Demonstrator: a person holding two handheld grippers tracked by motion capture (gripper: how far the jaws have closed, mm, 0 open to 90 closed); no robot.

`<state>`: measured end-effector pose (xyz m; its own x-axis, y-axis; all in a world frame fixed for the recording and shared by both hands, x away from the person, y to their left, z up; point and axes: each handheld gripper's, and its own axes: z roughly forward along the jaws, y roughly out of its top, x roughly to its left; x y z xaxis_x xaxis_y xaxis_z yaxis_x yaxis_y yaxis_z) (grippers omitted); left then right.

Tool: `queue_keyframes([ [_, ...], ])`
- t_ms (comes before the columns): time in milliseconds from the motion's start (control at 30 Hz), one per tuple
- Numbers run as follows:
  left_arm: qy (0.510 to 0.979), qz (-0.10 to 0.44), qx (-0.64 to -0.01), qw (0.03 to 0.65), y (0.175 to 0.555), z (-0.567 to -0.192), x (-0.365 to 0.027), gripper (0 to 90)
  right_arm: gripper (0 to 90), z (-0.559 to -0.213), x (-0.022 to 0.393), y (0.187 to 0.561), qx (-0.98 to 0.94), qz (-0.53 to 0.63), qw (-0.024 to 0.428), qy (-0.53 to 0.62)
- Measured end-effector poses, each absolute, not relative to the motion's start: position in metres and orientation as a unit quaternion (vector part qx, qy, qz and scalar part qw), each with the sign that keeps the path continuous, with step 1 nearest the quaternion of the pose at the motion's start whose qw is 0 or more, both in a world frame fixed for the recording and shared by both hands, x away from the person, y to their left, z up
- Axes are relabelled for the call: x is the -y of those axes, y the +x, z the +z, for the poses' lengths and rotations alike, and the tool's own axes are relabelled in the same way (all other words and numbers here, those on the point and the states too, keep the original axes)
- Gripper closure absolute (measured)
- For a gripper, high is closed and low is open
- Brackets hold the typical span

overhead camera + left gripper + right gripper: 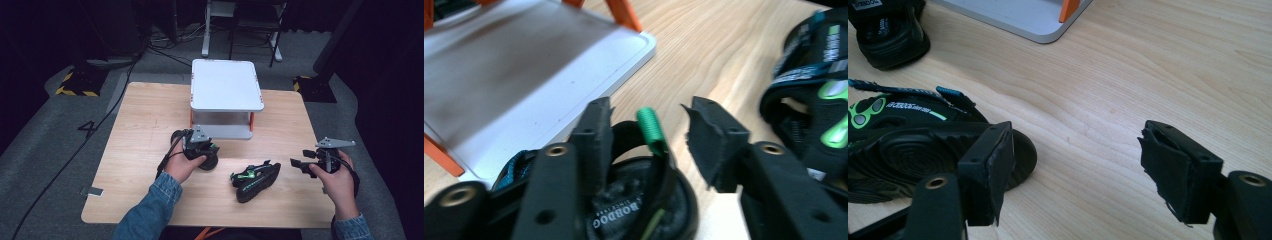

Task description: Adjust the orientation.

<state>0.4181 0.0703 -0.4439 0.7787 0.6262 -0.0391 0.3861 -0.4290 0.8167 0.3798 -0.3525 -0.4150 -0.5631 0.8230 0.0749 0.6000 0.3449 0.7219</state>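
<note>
A black sandal point(210, 162) with a green heel loop point(650, 129) stands on the wooden table point(145, 125) in front of the white shelf. My left gripper point(202, 150) point(649, 109) hangs over its heel, with the heel strap and loop between the jaws. The right pad stands clear of the loop, so the jaws are open. A second black and green sandal point(255, 179) point(893, 145) lies on its side at the table's middle front. My right gripper point(301, 165) point(1078, 165) is open just right of that sandal's sole, with bare table between its jaws.
A white two-level shelf point(225, 85) with orange posts point(624, 14) stands at the table's back middle, its lower tray point(514, 75) just beyond the left gripper. Bare wood lies to the left and right of the shelf. Cables cross the floor behind the table.
</note>
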Motion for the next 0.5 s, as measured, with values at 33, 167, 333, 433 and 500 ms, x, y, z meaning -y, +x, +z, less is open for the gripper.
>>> queue_keyframes([
  [33,0.83,0.115,-0.312,0.447,0.42,-0.444,-0.072,70.2,30.5,-0.415,0.353,0.378,-0.805,0.364,0.152,0.444],
  [167,0.831,0.103,-0.314,0.447,0.418,-0.442,-0.072,84.5,30.5,-0.415,0.355,0.377,-0.803,0.365,0.158,0.445],
  [333,0.839,0.102,-0.308,0.437,0.414,-0.438,-0.073,85.8,30.5,-0.414,0.353,0.377,-0.803,0.366,0.158,0.442],
  [433,0.844,0.112,-0.303,0.429,0.406,-0.432,-0.077,85.8,30.5,-0.412,0.352,0.379,-0.804,0.369,0.158,0.438],
  [500,0.847,0.111,-0.299,0.425,0.399,-0.427,-0.082,85.9,30.5,-0.411,0.35,0.381,-0.804,0.371,0.158,0.437],
])
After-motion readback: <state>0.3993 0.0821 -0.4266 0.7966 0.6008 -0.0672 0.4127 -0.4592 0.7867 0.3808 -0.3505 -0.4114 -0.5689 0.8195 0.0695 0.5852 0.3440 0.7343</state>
